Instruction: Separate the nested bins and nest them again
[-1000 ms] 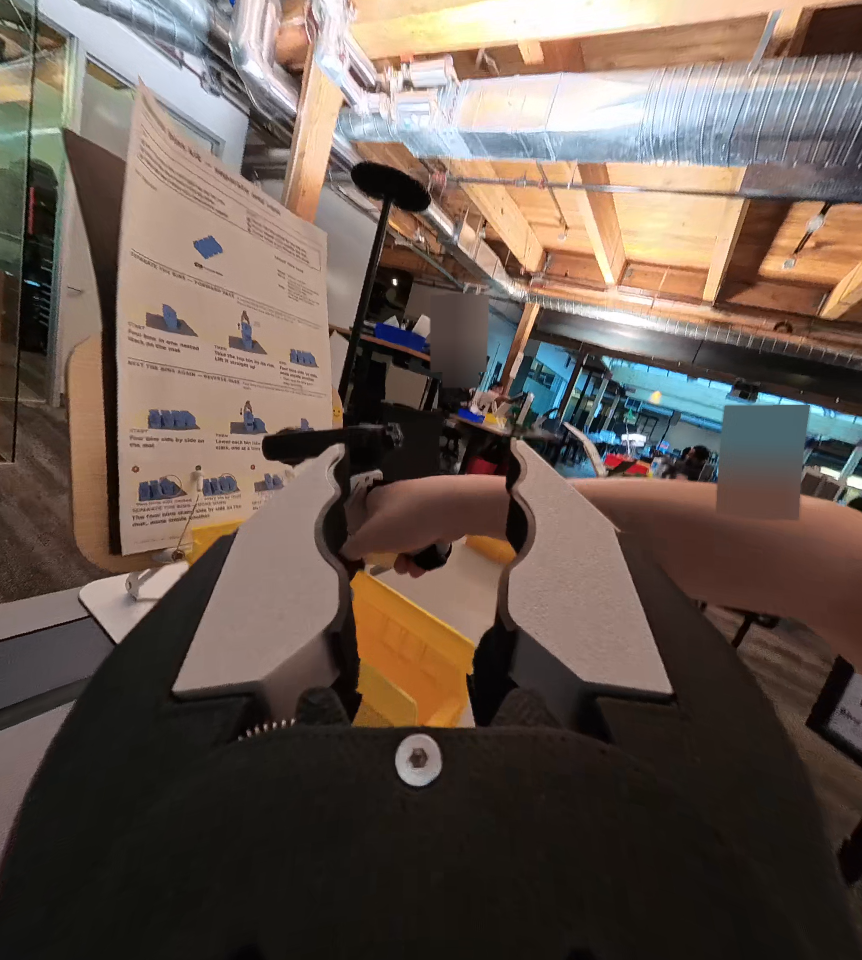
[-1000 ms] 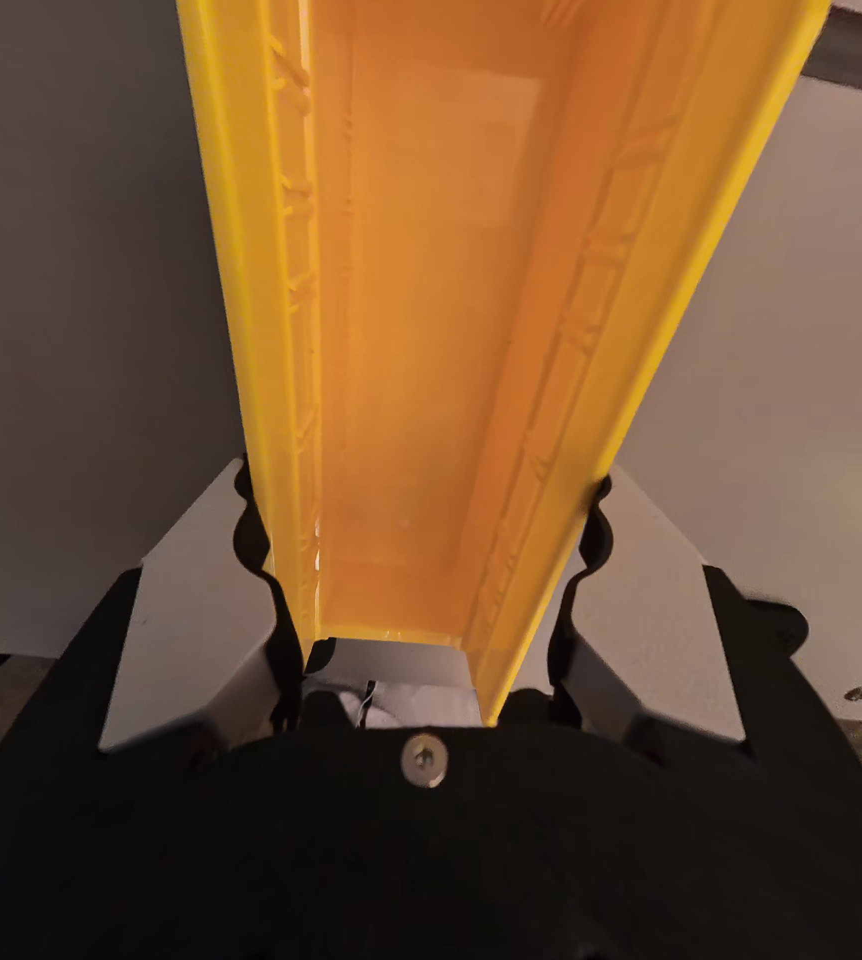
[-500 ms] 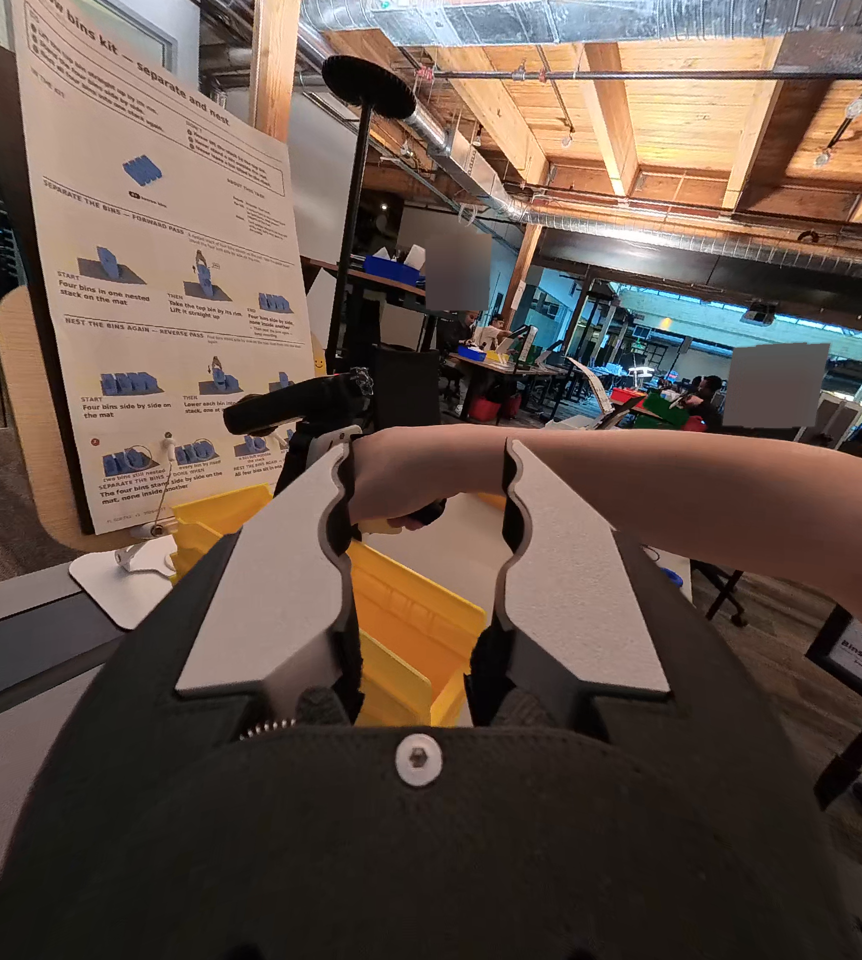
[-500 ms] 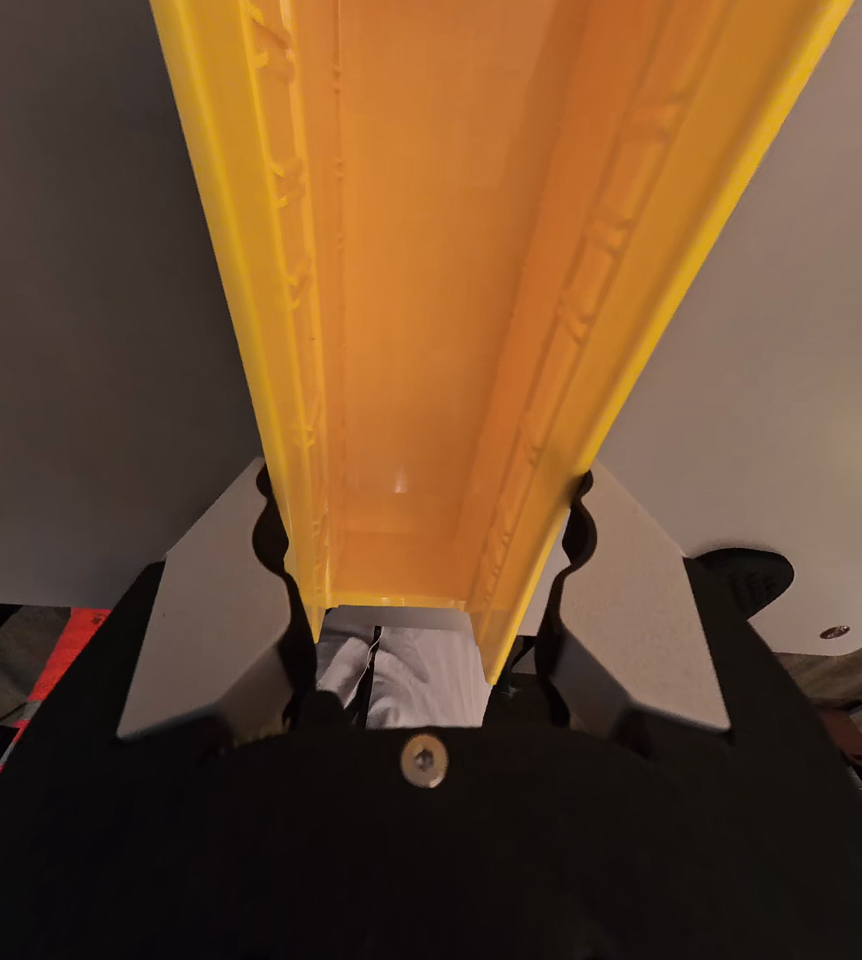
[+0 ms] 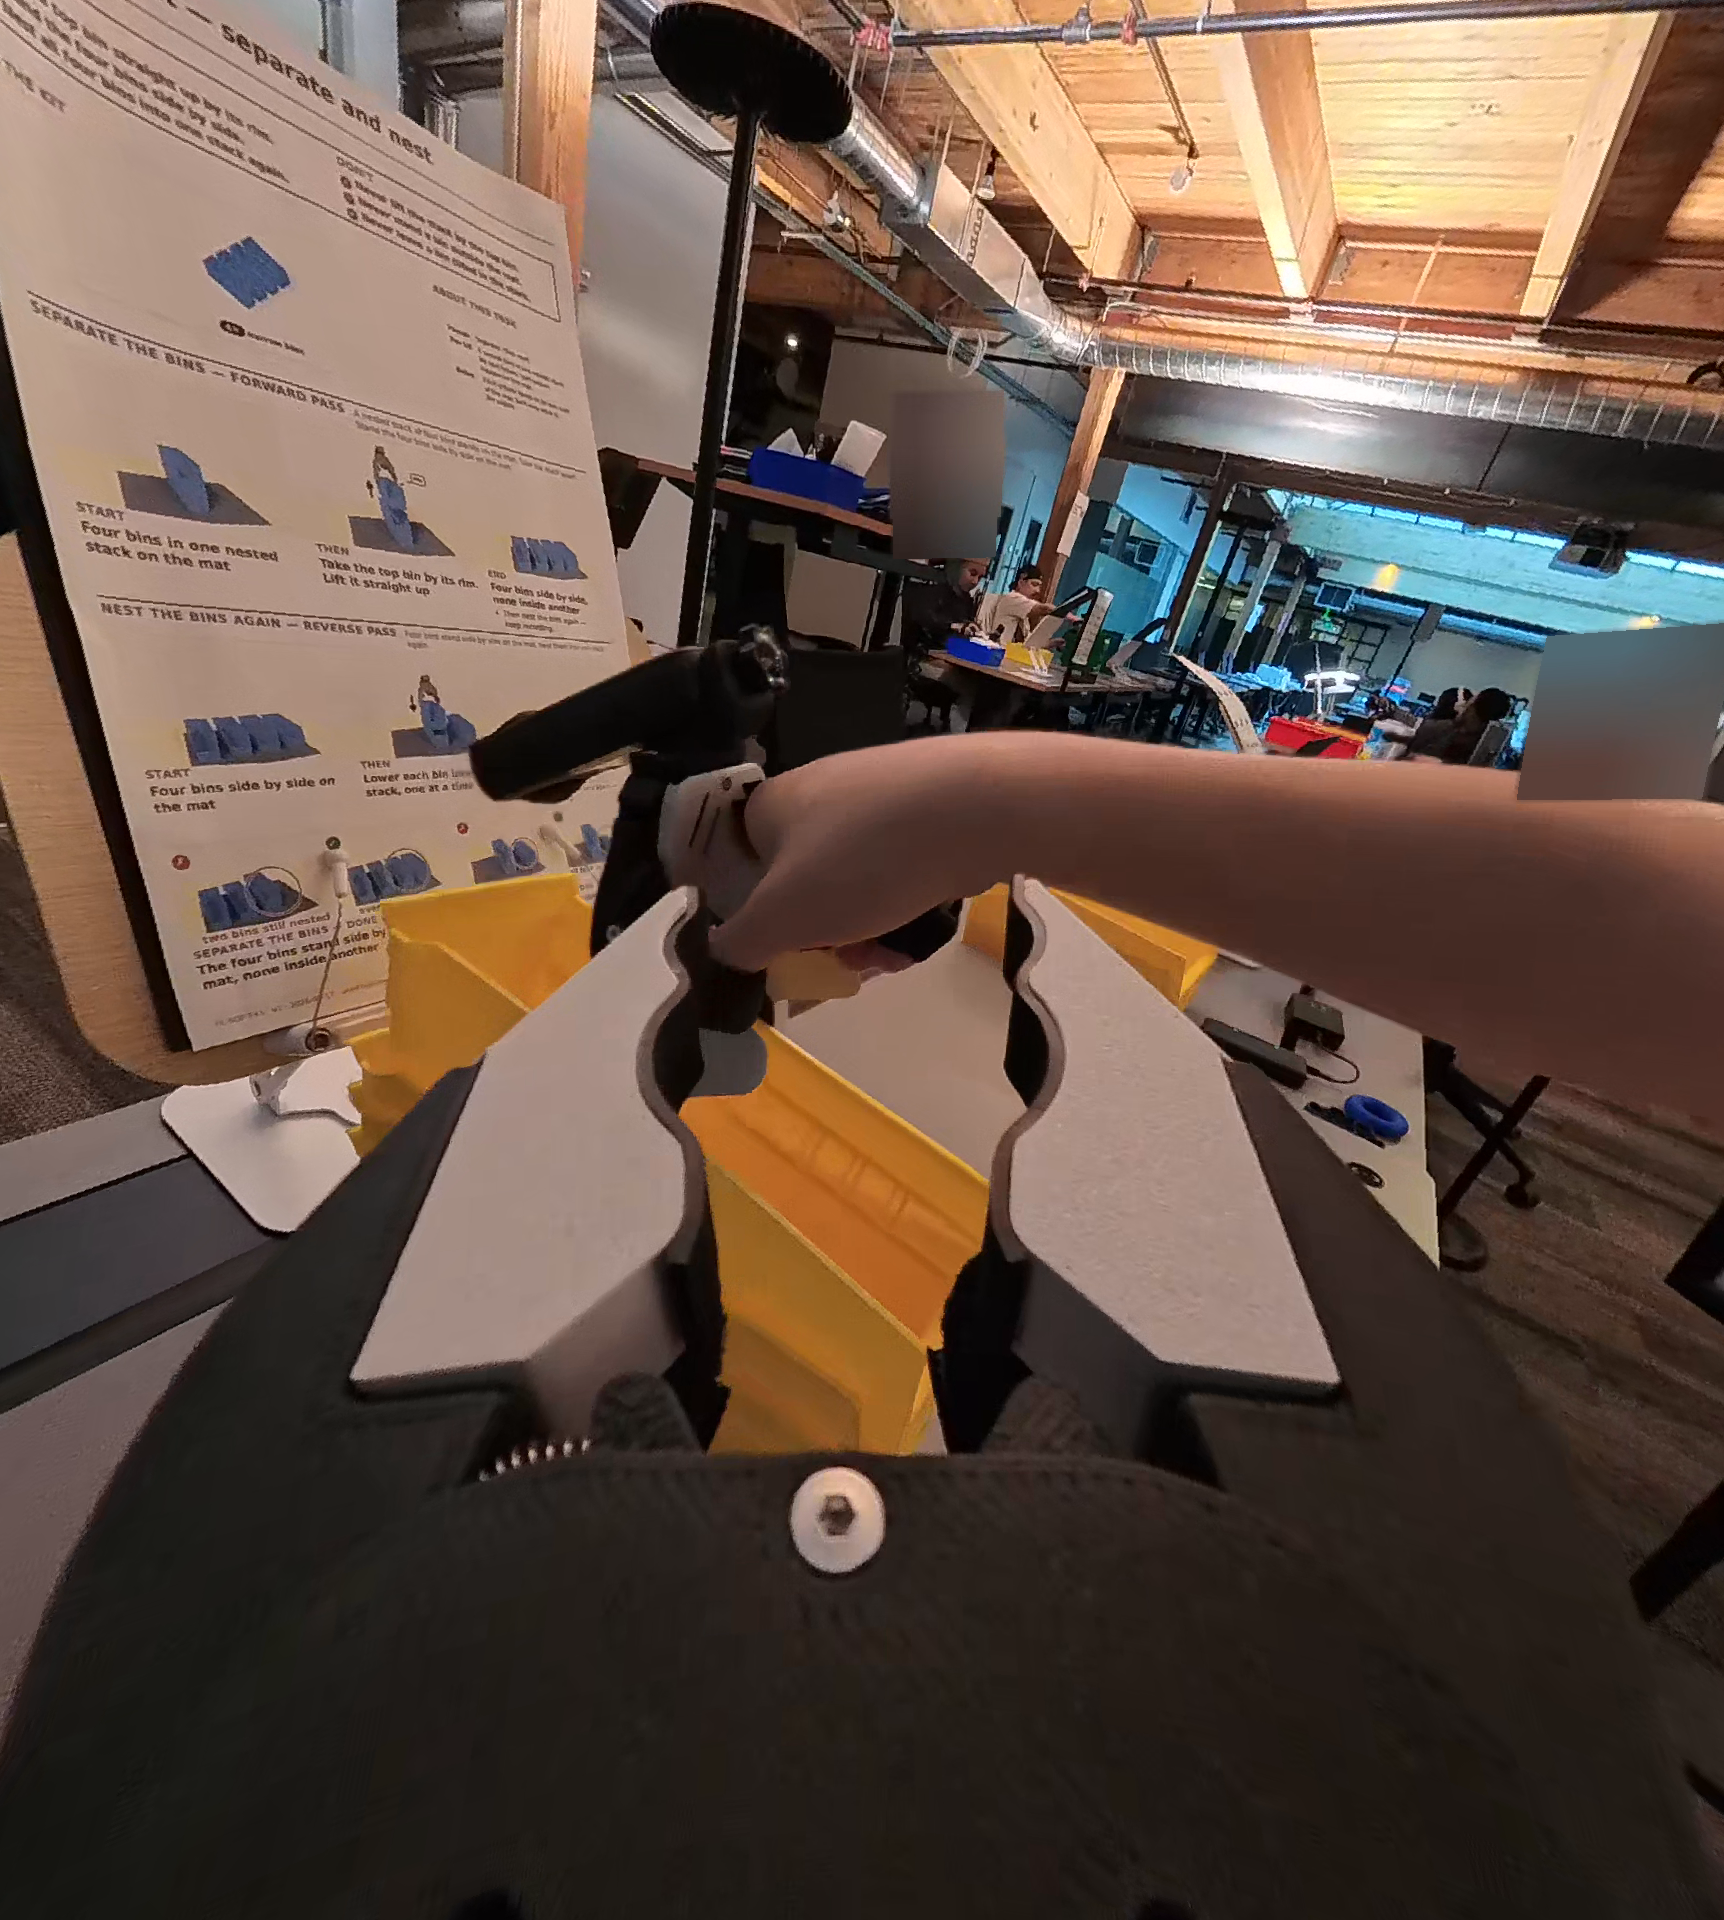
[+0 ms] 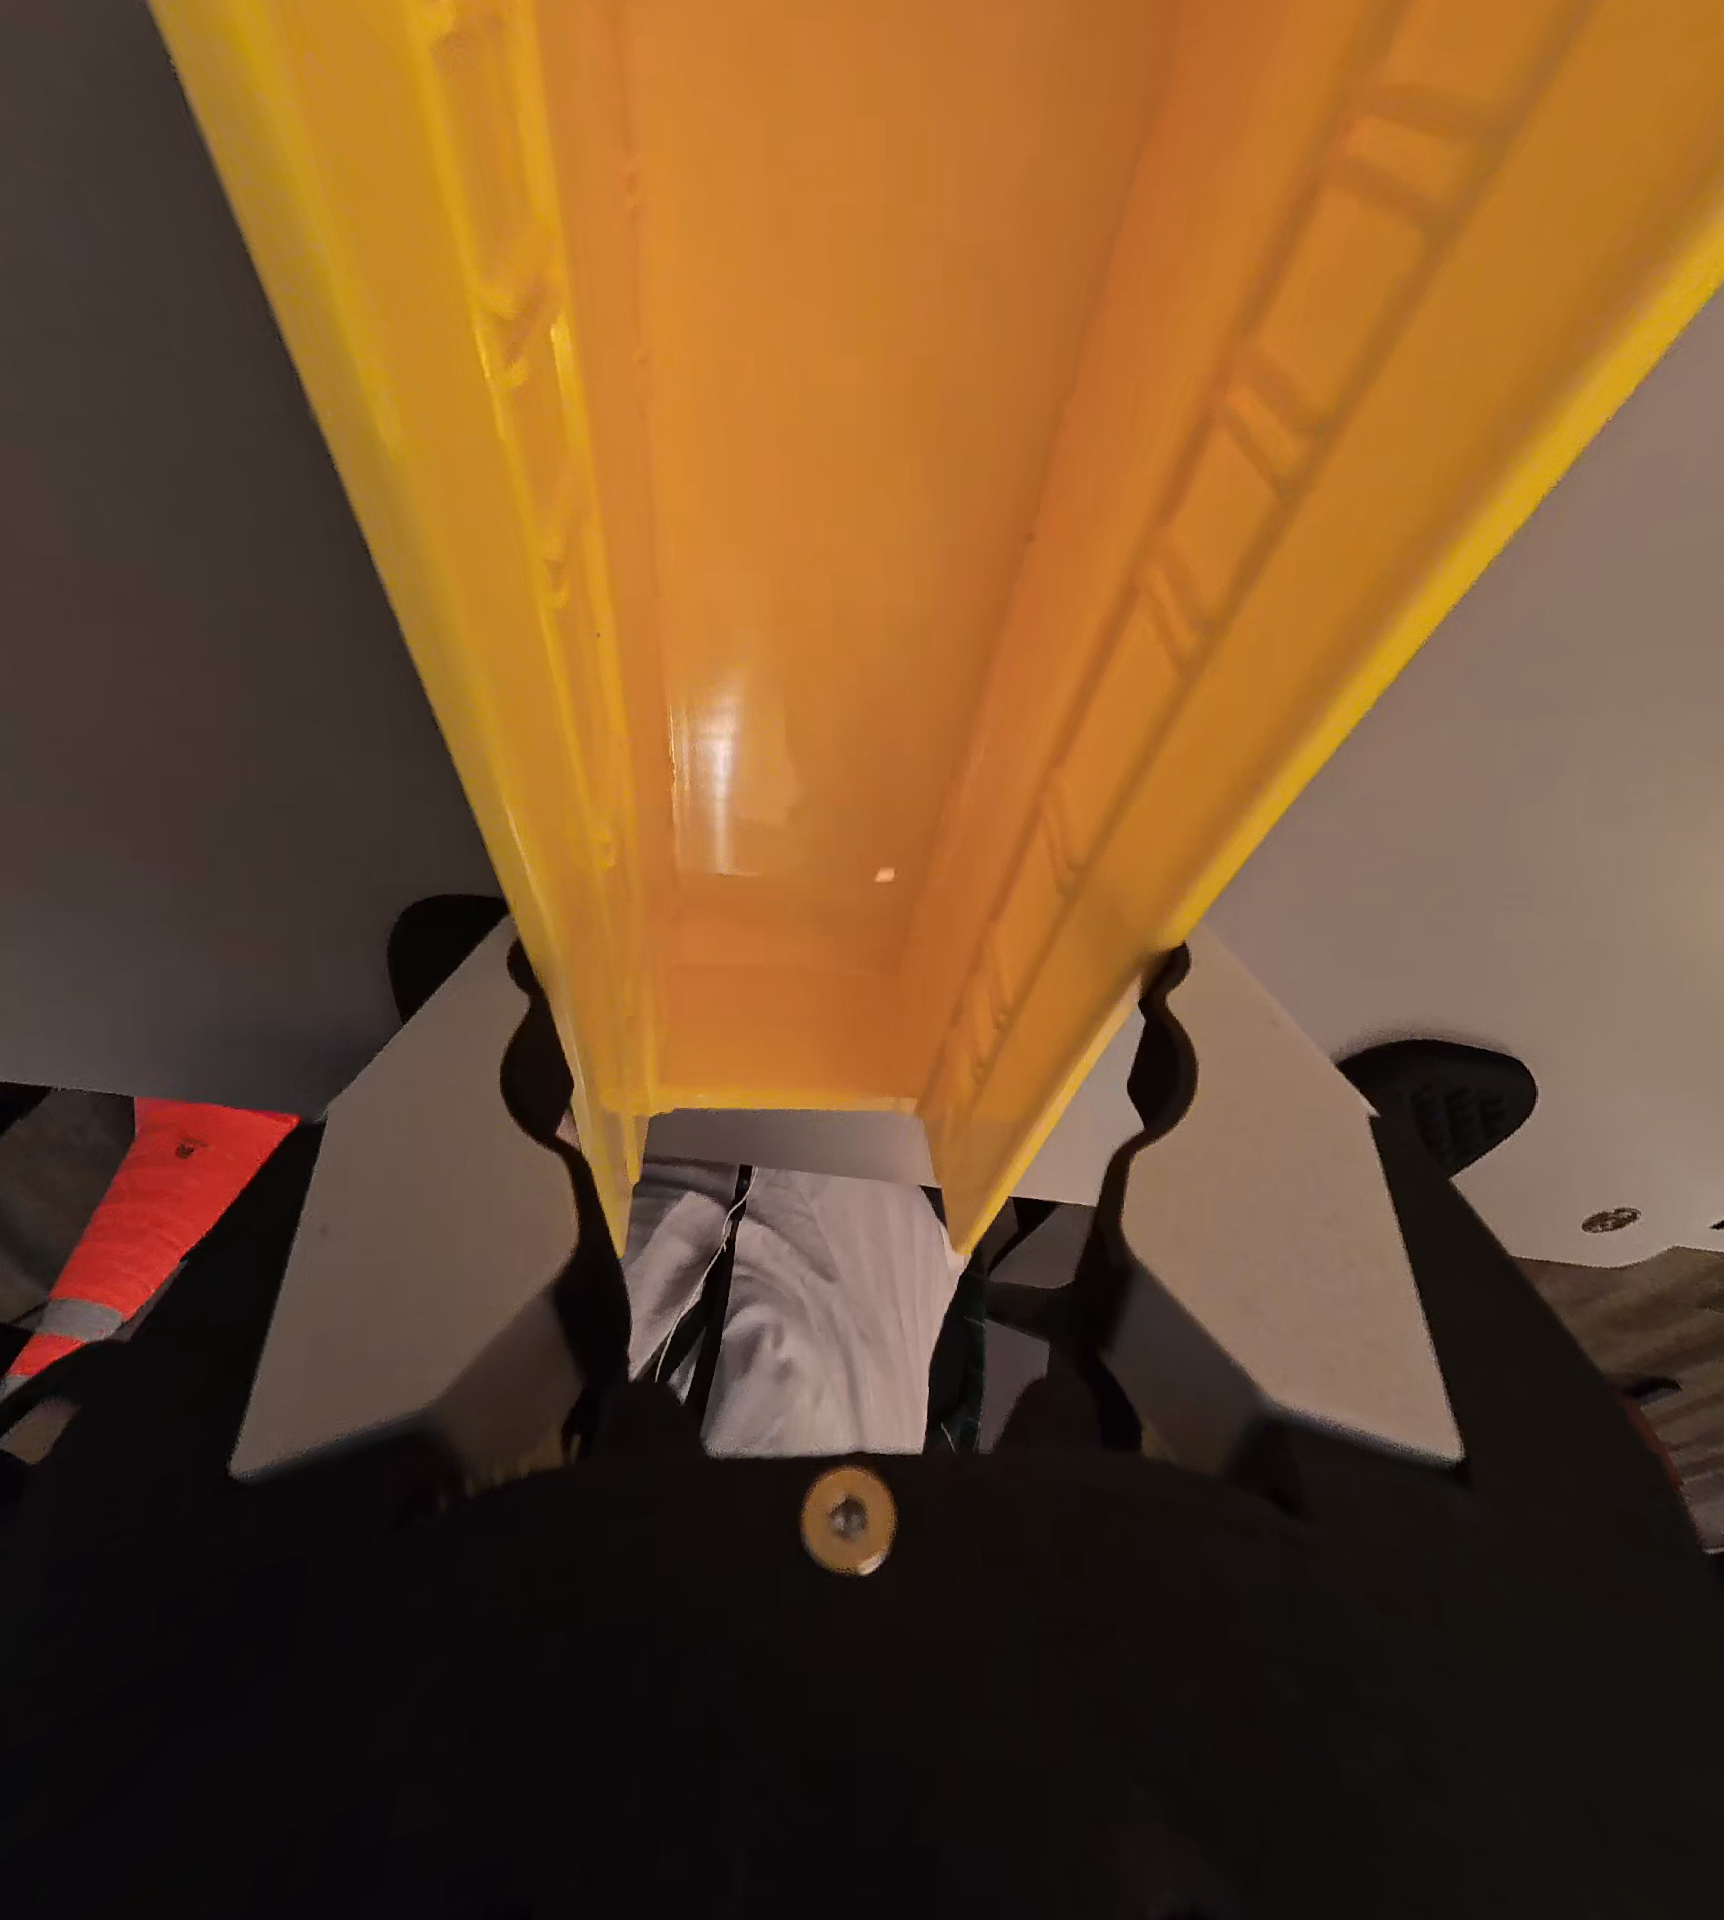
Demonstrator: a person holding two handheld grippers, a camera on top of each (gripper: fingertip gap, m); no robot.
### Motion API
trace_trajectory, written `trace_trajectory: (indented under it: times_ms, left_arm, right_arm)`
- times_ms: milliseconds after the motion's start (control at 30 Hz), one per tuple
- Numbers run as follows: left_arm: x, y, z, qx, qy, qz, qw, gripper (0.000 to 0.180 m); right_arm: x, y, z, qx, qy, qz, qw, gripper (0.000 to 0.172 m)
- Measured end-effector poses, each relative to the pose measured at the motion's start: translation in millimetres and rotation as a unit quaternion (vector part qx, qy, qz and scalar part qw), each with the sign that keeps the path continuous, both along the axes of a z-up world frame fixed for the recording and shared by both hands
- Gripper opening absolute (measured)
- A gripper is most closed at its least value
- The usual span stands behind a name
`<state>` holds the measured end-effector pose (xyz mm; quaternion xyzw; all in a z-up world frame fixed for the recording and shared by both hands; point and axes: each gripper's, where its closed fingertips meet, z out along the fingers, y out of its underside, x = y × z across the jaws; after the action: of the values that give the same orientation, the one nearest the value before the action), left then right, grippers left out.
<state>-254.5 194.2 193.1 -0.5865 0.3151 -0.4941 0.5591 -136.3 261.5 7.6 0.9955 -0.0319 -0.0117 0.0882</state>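
The right gripper (image 6: 842,997) has a yellow bin (image 6: 785,520) running lengthwise between its wide-spread jaws; both pads (image 6: 536,1039) bear on the outer faces of the bin's long walls near its open end, so the bin is clamped across its width. Beyond the fingertips the bin stretches away over the pale table (image 6: 110,520). Below the jaws, past the table edge, light-coloured trousers (image 6: 806,1278) and the floor show, so the gripper looks steeply downward.

The left gripper (image 5: 842,997) stands partly open with nothing between its pads (image 5: 671,997). Just beyond its fingertips the person's right hand (image 5: 837,862) grips the handle of the other tool, forearm reaching across from the right. Under and ahead of the jaws lies a yellow bin (image 5: 837,1195), with another (image 5: 463,966) to the left and a third (image 5: 1128,935) to the right, near the instruction poster (image 5: 297,520) on its stand.

Judging by bins lying apart on the table, the stack is at least partly separated; whether the held bin is being set apart or carried back for nesting cannot be told. The left gripper hovers idle, tilted slightly down.
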Motion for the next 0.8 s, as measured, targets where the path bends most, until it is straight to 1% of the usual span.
trace_trajectory:
  times_ms: [100, 300, 467, 633, 800]
  left_arm:
    - [2, 0, 1, 0.001, 0.001, 0.003, 1.000, 0.056]
    - [15, -6, -4, 0.011, 0.030, 0.004, 0.999, 0.056]
    - [23, -6, -5, 0.013, 0.038, 0.007, 0.999, 0.056]
    - [27, -7, -6, 0.017, 0.048, 0.011, 0.999, 0.056]
    - [27, -6, -6, 0.017, 0.050, 0.017, 0.998, 0.057]
  right_arm:
    - [4, -2, 8, 0.010, 0.000, 0.006, 1.000, 0.112]
    - [7, -10, 19, 0.012, 0.002, 0.016, 1.000, 0.112]
    - [10, -12, 30, 0.024, 0.001, 0.025, 0.999, 0.112]
    - [4, -3, 48, 0.057, 0.030, 0.023, 0.998, 0.112]
    - [9, -16, 69, 0.047, 0.043, 0.028, 0.998, 0.112]
